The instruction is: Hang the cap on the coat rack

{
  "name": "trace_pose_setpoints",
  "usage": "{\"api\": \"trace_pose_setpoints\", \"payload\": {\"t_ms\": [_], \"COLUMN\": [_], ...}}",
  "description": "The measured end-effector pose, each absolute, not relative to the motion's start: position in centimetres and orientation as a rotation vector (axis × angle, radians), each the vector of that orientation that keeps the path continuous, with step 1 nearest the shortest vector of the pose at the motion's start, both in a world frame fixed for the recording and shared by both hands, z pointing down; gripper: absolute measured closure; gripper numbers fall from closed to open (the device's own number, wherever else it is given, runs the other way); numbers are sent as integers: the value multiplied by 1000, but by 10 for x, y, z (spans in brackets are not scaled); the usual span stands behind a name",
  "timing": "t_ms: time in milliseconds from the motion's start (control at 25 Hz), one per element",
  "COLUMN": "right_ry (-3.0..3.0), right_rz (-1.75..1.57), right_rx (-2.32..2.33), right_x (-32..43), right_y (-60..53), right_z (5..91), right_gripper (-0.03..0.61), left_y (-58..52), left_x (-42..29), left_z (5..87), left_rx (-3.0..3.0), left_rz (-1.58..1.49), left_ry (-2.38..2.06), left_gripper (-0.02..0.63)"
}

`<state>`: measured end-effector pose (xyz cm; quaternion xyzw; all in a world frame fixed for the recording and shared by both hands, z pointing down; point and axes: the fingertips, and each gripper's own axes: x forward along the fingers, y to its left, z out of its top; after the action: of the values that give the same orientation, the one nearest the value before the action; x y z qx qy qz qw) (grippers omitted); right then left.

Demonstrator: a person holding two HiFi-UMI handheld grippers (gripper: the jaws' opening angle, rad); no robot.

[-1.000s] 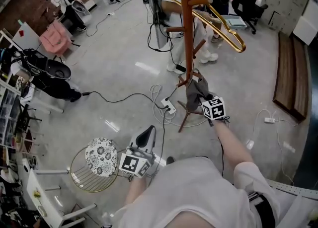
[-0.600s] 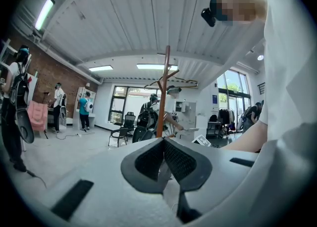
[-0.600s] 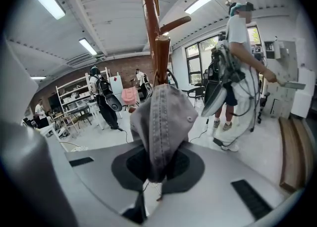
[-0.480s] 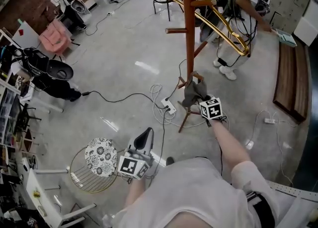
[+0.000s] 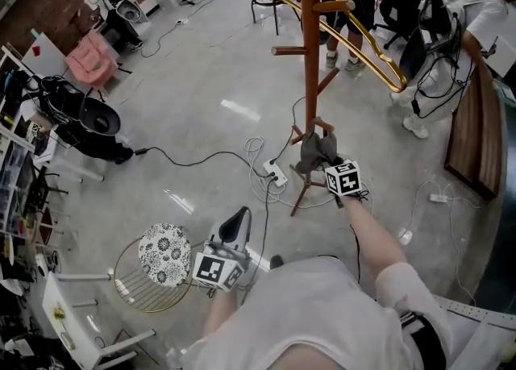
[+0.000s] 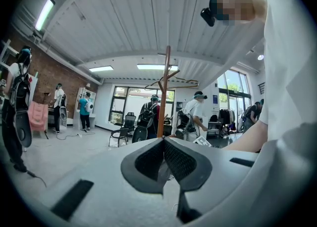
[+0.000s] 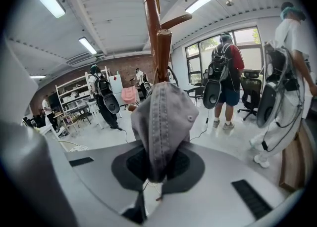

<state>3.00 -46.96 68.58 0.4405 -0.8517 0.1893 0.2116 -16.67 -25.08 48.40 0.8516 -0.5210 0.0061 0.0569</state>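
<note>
In the head view, the brown wooden coat rack stands on the grey concrete floor, with a white power strip and loose cables near its feet. The right gripper reaches toward the lower part of the pole and carries the crumpled grey fabric cap, which sits right against 1 short peg low on the rack. The left gripper is held close to the person's body, well apart from the rack, beside a round floral-cushioned stool with a gold wire frame.

In the left gripper view, the 2 black-padded fingers are pressed together at their tips with nothing between them. The coat rack rises far ahead.

In the right gripper view, the fingers are clamped on the grey cap, which stands up from them with its crown directly below the rounded end of a wooden peg. Whether cap and peg touch cannot be told.
</note>
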Motion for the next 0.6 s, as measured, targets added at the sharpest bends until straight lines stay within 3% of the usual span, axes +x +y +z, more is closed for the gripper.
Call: {"api": "trace_pose_setpoints", "payload": {"t_ms": [120, 160, 200, 240, 600], "right_ry": [-2386, -2396, -2400, -2396, -2406], "right_rz": [521, 525, 527, 522, 415], "right_rx": [1219, 1222, 1233, 1248, 1311], "right_x": [26, 25, 25, 26, 34], "right_y": [-468, -467, -466, -466, -455], "right_z": [684, 684, 684, 684, 659], "right_gripper": [557, 493, 345, 328, 316], "left_y": [-249, -248, -247, -246, -238], "left_x": [-168, -168, -168, -168, -163], "left_z": [483, 483, 484, 484, 482], "left_rx": [2586, 2588, 2591, 2592, 2619], "left_rz": [22, 22, 22, 21, 11], "left_ry": [-1580, -1579, -1578, -1576, -1544], "left_gripper": [604, 604, 604, 604, 604]}}
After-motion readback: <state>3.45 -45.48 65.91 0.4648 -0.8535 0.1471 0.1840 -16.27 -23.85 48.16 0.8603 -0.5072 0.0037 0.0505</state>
